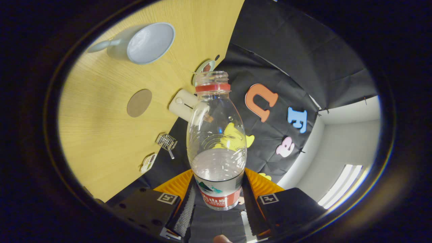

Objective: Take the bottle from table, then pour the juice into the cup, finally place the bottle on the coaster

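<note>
My gripper is shut on a clear plastic bottle, both fingers pressing its labelled lower part. The bottle has a red neck ring and no cap, and clear liquid fills its lower part. It is lifted off the wooden table, and the whole view is rolled, so the table stands to the left. A pale blue cup with a handle lies beyond the bottle's mouth and to its left, its opening facing me, empty. A round brown coaster lies flat on the table, nearer than the cup.
A cream cylinder-like object lies at the table's edge just behind the bottle. A small wire rack, a small packet and a round plate-like item sit along the same edge.
</note>
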